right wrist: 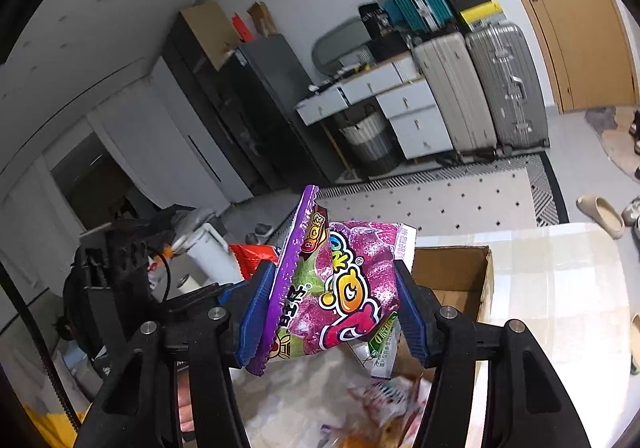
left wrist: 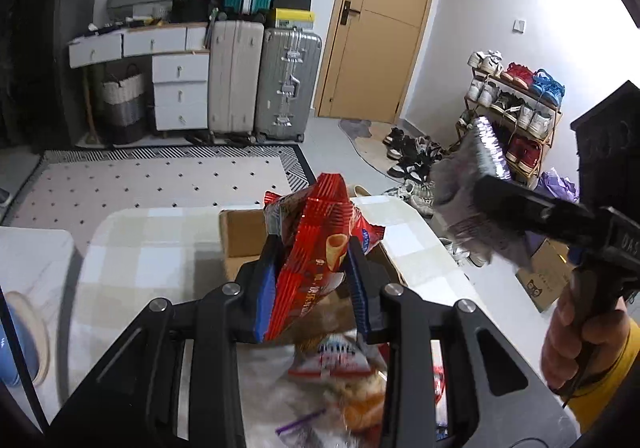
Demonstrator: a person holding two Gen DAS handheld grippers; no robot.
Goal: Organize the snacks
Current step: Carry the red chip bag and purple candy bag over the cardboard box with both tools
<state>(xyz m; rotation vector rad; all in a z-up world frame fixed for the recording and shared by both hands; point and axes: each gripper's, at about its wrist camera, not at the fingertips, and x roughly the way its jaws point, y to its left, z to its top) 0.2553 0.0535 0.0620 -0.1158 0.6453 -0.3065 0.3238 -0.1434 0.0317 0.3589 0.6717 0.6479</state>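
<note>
Clamped in the left claw (left wrist: 312, 284) is a red snack bag (left wrist: 316, 248); the right claw (right wrist: 336, 312) grips a purple candy bag (right wrist: 340, 280) above the cardboard box (right wrist: 456, 280).

You are working in a lived-in home room, suitcases (left wrist: 264, 79) standing stacked against the wall, a shoe rack (left wrist: 516, 107) filling up beside the wooden door (left wrist: 384, 19), a patterned rug (left wrist: 160, 175) lying across the floor.

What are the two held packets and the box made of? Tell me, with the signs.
Red snack packet: likely glossy plastic film; it shines and creases in the left gripper.
Purple gummy packet: glossy printed film, apparently foil-lined; its back looks silver in the left wrist view. The right gripper holds it.
Box: brown matte cardboard, with raw-edged flaps.
</note>
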